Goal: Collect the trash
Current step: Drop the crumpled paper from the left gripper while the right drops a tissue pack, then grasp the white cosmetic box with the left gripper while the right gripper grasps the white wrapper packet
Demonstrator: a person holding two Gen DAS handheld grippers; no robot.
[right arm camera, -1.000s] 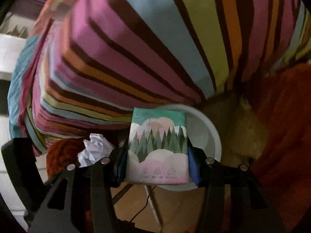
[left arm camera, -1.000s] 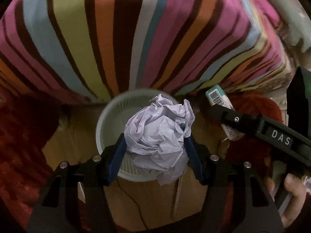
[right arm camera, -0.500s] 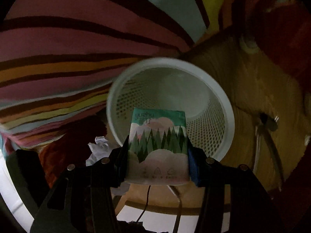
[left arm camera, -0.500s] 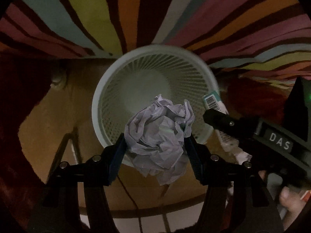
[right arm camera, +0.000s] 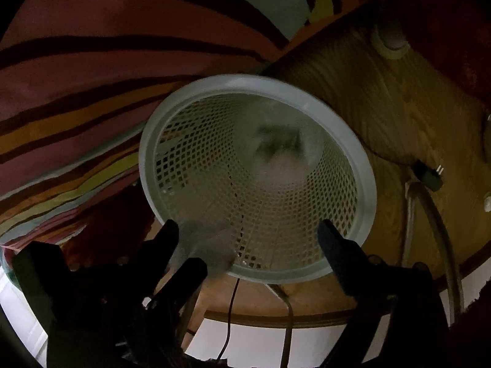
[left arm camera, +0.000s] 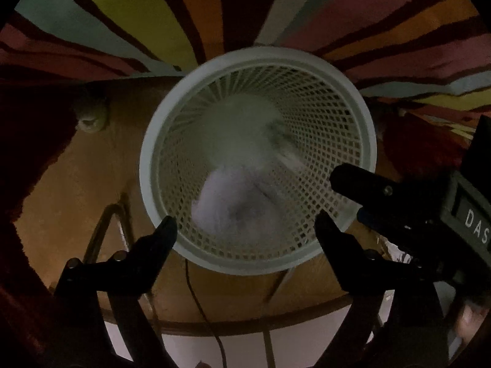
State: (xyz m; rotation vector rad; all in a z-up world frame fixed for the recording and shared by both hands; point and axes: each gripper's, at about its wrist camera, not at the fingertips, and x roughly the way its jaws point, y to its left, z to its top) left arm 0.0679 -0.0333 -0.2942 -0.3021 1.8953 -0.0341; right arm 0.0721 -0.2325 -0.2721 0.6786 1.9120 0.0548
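White mesh waste basket (left arm camera: pixel 325 116) fills the middle of both wrist views, standing on a wooden floor (left arm camera: pixel 92 184) next to a striped cover (left arm camera: pixel 153 15). Left gripper (left arm camera: pixel 245 230) hangs over the near rim and its jaws have just been opening; they stand wide apart with nothing pressed between them. Below them a crumpled paper ball (left arm camera: pixel 236 202), blurred, is inside the basket against the near wall. Over on the right, the right gripper (right arm camera: pixel 248 230) sits above the same rim, jaws also just opened and spread wide, empty. A blurred packet (right arm camera: pixel 279 144) with dark green marks shows deep in the basket near its bottom. In the left view the right gripper's black finger (left arm camera: pixel 362 181) crosses the basket's right edge. A thin dark cable (right arm camera: pixel 230 306) trails across the floor under the basket's near edge
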